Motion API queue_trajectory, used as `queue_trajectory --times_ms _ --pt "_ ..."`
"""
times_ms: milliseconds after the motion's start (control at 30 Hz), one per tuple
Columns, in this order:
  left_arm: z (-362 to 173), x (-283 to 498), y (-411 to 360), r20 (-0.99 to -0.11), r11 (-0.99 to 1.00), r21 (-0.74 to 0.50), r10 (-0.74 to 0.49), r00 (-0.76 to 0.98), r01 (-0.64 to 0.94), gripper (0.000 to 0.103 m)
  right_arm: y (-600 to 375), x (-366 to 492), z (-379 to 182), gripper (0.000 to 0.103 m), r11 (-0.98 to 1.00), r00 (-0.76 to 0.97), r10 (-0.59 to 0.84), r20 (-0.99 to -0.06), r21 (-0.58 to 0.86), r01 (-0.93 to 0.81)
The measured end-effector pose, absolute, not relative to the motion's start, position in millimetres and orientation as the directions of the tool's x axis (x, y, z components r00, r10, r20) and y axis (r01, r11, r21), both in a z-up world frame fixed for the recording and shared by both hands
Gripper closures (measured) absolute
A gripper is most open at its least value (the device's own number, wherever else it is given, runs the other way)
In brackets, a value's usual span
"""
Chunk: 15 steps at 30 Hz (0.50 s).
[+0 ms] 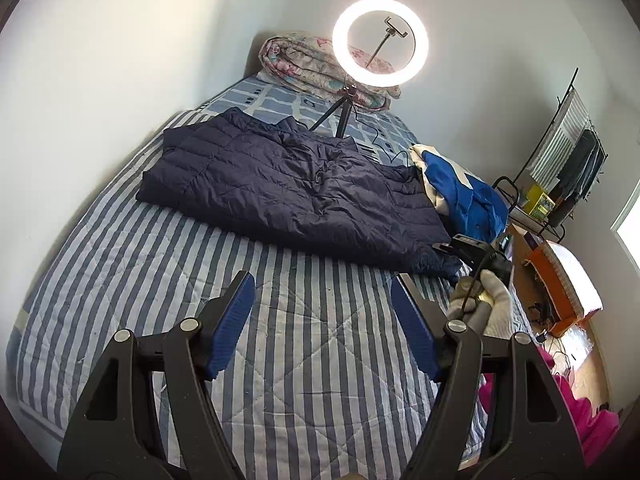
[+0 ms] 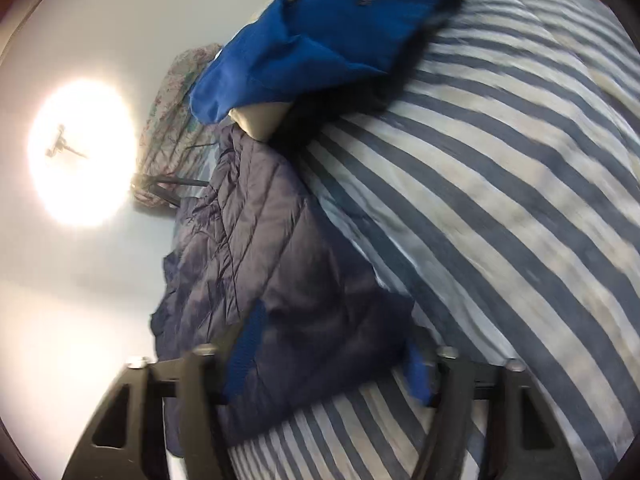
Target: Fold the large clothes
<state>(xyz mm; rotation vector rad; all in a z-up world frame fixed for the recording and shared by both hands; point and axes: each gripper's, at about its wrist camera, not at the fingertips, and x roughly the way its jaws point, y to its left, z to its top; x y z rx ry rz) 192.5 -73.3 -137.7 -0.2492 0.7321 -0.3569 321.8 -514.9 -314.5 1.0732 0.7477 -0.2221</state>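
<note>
A navy puffer jacket point(image 1: 280, 184) lies spread flat across the striped bed cover point(image 1: 160, 280). My left gripper point(image 1: 320, 284) hangs open over the bare stripes in front of it, nothing between its blue pads. At the jacket's near right corner a gloved hand point(image 1: 496, 300) holds my right gripper point(image 1: 452, 246). In the blurred, rolled right wrist view the jacket point(image 2: 280, 248) corner lies between the right gripper's point(image 2: 334, 332) pads. The jaws stand apart there and the fabric looks flat, not pinched.
A blue and cream garment point(image 1: 468, 196) point(image 2: 320, 32) is heaped at the bed's right edge beside the jacket. A lit ring light point(image 1: 420, 46) on a tripod point(image 1: 340, 116) and a rolled floral quilt point(image 1: 304, 60) stand at the bed's head. A rack point(image 1: 560, 152) and pink cloth point(image 1: 588, 424) are right.
</note>
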Motion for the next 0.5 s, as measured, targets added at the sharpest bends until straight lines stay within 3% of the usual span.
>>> queue_trajectory --times_ms 33,67,133,300,500 --pt "-138 193 -73 -0.606 0.91 -0.344 -0.402 0.687 0.23 0.03 -513 329 -312 0.076 0.498 0.733 0.193 -0.652 0.709 0.5" --pt "-137 193 -74 -0.606 0.91 -0.344 -0.403 0.685 0.231 0.03 -510 335 -307 0.085 0.521 0.725 0.183 -0.663 0.691 0.501" --pt "-137 192 -76 -0.605 0.908 -0.345 -0.41 0.682 0.24 0.03 -500 342 -290 0.092 0.588 0.72 0.131 -0.682 0.638 0.497" --pt "-136 186 -77 -0.605 0.905 -0.34 -0.419 0.677 0.257 0.03 -449 364 -225 0.096 0.811 0.732 0.012 -0.681 0.435 0.392" --pt "-132 183 -55 -0.584 0.902 -0.373 -0.411 0.7 0.219 0.03 -371 384 -154 0.097 0.95 0.801 -0.043 -0.597 0.223 0.218"
